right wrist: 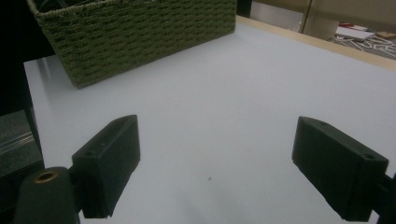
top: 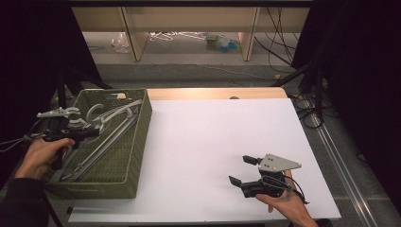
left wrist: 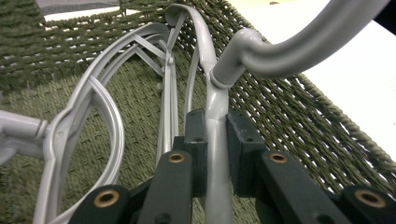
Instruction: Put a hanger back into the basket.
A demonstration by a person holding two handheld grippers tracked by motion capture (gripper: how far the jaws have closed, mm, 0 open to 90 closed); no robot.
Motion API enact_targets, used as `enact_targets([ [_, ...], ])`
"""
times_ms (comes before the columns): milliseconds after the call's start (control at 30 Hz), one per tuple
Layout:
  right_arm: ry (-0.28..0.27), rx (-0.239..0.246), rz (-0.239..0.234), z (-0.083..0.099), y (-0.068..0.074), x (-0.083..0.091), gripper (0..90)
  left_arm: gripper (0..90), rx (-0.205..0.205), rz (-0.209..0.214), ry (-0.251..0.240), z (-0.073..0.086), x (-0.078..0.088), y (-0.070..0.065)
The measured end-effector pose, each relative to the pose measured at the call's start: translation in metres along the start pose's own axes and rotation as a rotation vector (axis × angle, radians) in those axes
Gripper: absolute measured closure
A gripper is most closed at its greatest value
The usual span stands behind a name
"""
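Left gripper (left wrist: pixel 215 154) pinches the neck of a grey hanger (left wrist: pixel 217 100) just below its hook, over the green woven basket (top: pixel 137 142) at left of the high view; more hangers lie inside. Right gripper (top: pixel 245 170), lower right, jaws spread wide over the white table (top: pixel 213 142), holding nothing

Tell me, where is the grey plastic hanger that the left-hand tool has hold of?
The grey hanger is clamped between the left gripper pads, inside the green woven basket at the table's left side in the high view, above other hangers lying there.
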State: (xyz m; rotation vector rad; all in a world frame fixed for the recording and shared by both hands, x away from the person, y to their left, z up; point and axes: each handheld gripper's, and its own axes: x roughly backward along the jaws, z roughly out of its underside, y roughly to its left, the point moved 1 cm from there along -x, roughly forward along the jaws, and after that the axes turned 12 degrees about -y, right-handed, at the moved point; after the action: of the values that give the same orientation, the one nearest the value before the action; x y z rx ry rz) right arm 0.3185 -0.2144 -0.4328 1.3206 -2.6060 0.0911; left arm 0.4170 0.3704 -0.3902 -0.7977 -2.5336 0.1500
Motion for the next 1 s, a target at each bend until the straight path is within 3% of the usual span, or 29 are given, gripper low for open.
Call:
enact_targets([
  [67,-0.009,-0.002,0.003,0.000,0.000,-0.001,16.2,78.8,0.014,-0.016,0.001,0.000,-0.001,0.001],
  [133,-0.001,-0.001,0.007,0.001,-0.001,-0.001,16.2,77.4,0.010,-0.084,0.039,0.004,-0.004,0.006],
  [167,-0.001,-0.002,0.008,0.001,-0.001,-0.001,16.2,77.1,0.014,-0.098,0.047,0.006,-0.005,0.008],
  [200,-0.005,0.000,0.008,0.000,-0.001,0.000,16.2,76.7,0.014,-0.098,0.047,0.006,-0.005,0.008],
  [267,-0.019,-0.005,0.000,0.000,-0.001,-0.001,16.3,76.0,0.023,-0.155,0.029,0.010,-0.005,0.013],
  [367,0.011,0.004,0.014,-0.002,-0.001,0.002,16.2,75.5,0.029,-0.184,0.026,0.012,-0.004,0.016],
  [400,-0.009,0.002,0.008,-0.001,-0.001,0.001,16.3,75.2,0.027,-0.224,0.029,0.013,-0.004,0.018],
  [433,-0.007,0.001,0.007,-0.001,-0.001,0.001,16.3,75.0,0.027,-0.224,0.029,0.013,-0.004,0.018],
  [467,-0.005,-0.001,0.004,-0.001,-0.001,0.001,16.3,74.7,0.032,-0.272,0.039,0.013,-0.005,0.021],
  [500,-0.005,-0.001,0.004,-0.001,-0.001,0.001,16.3,74.5,0.032,-0.272,0.039,0.013,-0.005,0.021],
  [533,-0.007,0.001,0.008,-0.001,-0.002,0.000,16.3,74.2,-0.003,-0.302,0.089,0.014,-0.004,0.025],
  [633,-0.010,-0.003,0.008,0.000,-0.001,0.000,16.2,73.9,-0.013,-0.321,0.111,0.015,-0.005,0.026],
  [667,-0.006,-0.002,0.009,-0.001,-0.001,0.000,16.3,73.4,-0.013,-0.350,0.122,0.017,-0.007,0.026],
  [767,-0.005,-0.002,0.003,-0.001,-0.001,0.001,16.3,67.2,-0.006,-0.370,0.131,0.018,-0.007,0.027],
  [900,-0.012,0.001,0.010,0.000,-0.002,-0.001,16.2,61.7,-0.002,-0.390,0.115,0.018,-0.002,0.026],
  [1000,-0.012,0.002,0.010,0.000,-0.001,-0.001,16.3,55.5,0.011,-0.418,0.064,0.015,0.002,0.020],
])
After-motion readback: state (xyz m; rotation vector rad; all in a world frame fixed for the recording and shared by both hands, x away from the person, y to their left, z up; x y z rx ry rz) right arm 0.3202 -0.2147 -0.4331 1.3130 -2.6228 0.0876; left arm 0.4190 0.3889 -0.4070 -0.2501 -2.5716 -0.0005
